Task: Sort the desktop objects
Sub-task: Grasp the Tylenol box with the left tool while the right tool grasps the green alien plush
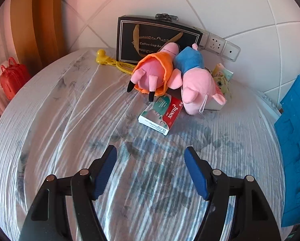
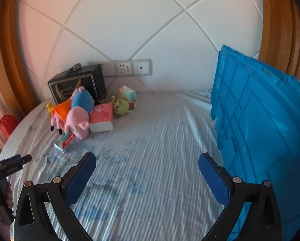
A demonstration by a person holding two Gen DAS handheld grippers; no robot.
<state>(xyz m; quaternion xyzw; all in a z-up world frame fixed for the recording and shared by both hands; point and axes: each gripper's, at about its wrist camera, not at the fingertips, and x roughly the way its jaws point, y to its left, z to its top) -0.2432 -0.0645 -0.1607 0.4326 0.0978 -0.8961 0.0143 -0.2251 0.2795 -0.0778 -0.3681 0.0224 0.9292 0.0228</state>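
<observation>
Plush pigs point(image 1: 170, 74) heap on ribbed, wrinkled cloth point(image 1: 69, 120) beside glossy carton point(image 1: 160, 116).

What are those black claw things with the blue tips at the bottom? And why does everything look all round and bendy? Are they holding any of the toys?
They are grabbers that a person holds, one per hand. Each carries a small camera with a bulgy lens, which bends the picture. One picture looks along the left gripper, the other along the right gripper. Both are open and hold nothing. On the striped cloth lie two plush pigs, one in orange and one in blue, a red and white medicine box, a yellow plastic toy and a black gift box by the wall. A blue crate stands on the right.
</observation>
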